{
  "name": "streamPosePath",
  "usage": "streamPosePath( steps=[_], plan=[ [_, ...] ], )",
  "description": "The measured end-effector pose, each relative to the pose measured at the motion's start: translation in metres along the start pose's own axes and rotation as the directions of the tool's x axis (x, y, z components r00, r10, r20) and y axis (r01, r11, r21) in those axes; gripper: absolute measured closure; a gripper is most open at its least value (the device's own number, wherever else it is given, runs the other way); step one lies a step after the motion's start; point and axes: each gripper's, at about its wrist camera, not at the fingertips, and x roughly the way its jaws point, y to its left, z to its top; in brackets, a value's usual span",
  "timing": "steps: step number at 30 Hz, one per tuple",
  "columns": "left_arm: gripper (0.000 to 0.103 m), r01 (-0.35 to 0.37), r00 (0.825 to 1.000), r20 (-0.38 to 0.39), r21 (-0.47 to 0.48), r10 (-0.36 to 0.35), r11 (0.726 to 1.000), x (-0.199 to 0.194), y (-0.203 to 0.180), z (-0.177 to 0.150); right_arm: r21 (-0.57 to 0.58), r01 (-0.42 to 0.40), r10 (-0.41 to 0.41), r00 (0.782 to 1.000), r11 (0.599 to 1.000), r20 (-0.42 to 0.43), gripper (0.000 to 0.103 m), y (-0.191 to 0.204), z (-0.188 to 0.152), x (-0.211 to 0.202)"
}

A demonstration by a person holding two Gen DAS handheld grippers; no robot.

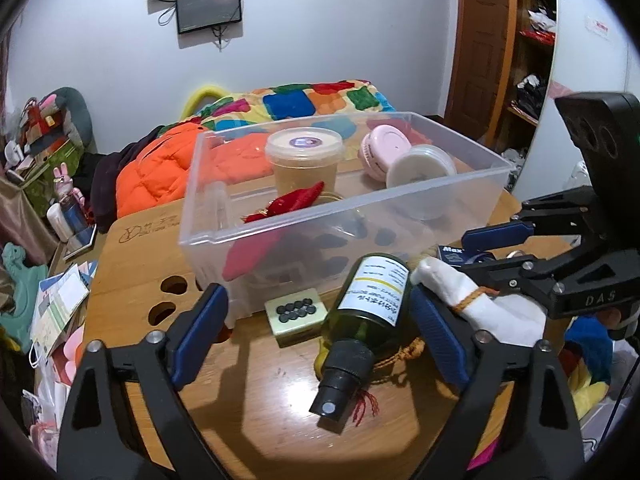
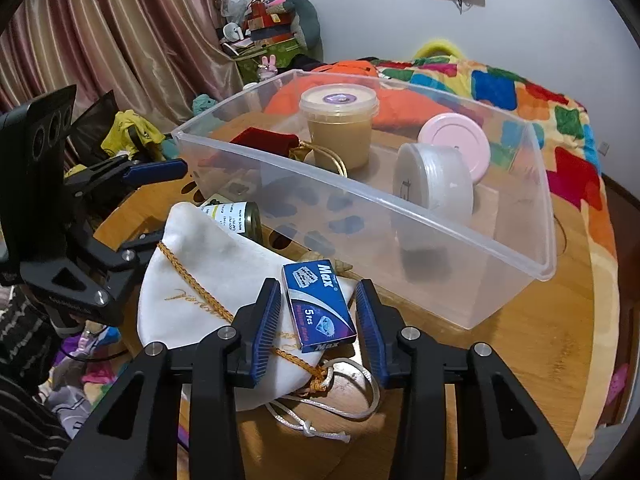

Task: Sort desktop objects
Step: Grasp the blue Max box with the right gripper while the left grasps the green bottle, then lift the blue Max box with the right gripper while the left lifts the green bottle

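Straddling the blue razor-blade box [image 2: 319,307] on the white pouch [image 2: 208,280], the right hand-held gripper [image 2: 318,330] hasn't pinched it; the left hand-held gripper [image 1: 320,336] gapes around the green spray bottle [image 1: 366,308] on the table [image 1: 256,400].

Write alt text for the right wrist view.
The right gripper, jaws apart, straddles a small blue box lying on a white pouch on a wooden table. Behind stands a clear plastic bin holding a tan tub and two round cases.
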Motion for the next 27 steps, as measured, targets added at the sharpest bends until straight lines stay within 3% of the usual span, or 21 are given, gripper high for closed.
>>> streamPosePath(
  steps=[6,13,16,18,27],
  plan=[
    [0.033,0.029,1.000,0.000,0.015,-0.029,0.999,0.001,-0.009,-0.001,0.008,-0.039,0.040,0.999,0.999,-0.018,0.078,-0.001,0.000,0.002],
    [0.042,0.057,0.998,-0.002,-0.013,-0.057,0.998,0.004,-0.011,-0.002,0.011,-0.042,0.043,0.999,0.999,-0.020,0.078,-0.001,-0.001,0.002],
    [0.055,0.097,0.995,-0.021,-0.053,-0.098,0.994,0.008,-0.008,-0.005,0.031,-0.053,0.053,0.998,0.998,-0.020,0.078,-0.004,-0.002,0.003],
    [0.061,0.084,0.996,-0.013,-0.045,-0.085,0.995,0.008,-0.011,-0.007,0.042,-0.057,0.058,0.998,0.997,-0.019,0.078,-0.005,-0.002,0.002],
    [0.062,0.060,0.998,0.004,-0.058,-0.059,0.997,-0.001,-0.012,-0.010,0.025,-0.026,0.025,1.000,0.999,0.014,0.078,0.003,-0.005,-0.013]
  ],
)
